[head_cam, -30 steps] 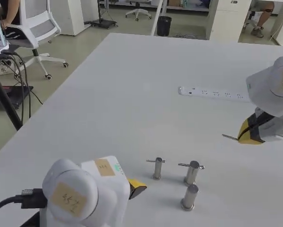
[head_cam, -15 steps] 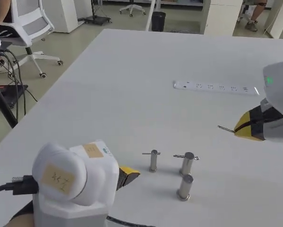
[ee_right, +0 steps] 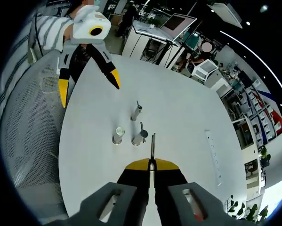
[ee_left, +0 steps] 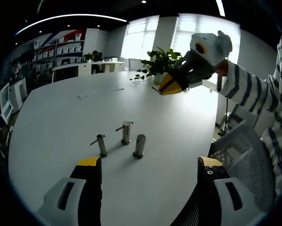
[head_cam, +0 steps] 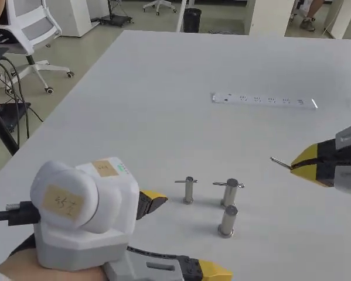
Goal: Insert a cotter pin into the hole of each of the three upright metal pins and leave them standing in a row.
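The right gripper (head_cam: 297, 165), its yellow-tipped black jaws clenched together, pinched a thin grey metal cotter pin (head_cam: 279, 161) by one end above the plain white tabletop (head_cam: 163, 105), well to the right of the three short cylindrical steel pins. The cotter pin's long axis ran on in line with the jaws. It was roughly level, with its free end pointing leftward in the head view and, in the right gripper view, straight ahead toward the steel pins. All three stood upright on the table: the far-left pin (head_cam: 188, 191) and the far-right pin (head_cam: 229, 194) stood side by side, with slim fitted cotter pins (head_cam: 219, 185) lying crosswise through their heads. The bare pin (head_cam: 225, 221) stood just in front of the far-right one, nearer the person, and carried nothing across its top. The left gripper (ee_left: 149, 165) hung low at the near left of the table, its jaws spread wide and grasping nothing, with the steel pins a little way ahead of its tips. Farther back on the table lay a long white power strip (head_cam: 263, 100). Beyond the table's edge was a grey floor with a white swivel office chair (head_cam: 29, 29), loose black cables, white cabinets and a black bin (head_cam: 191, 20). The left gripper view added a leafy green potted plant (ee_left: 162, 61) at the table's far end, bright windows behind it, and a striped sleeve (ee_left: 258, 94).
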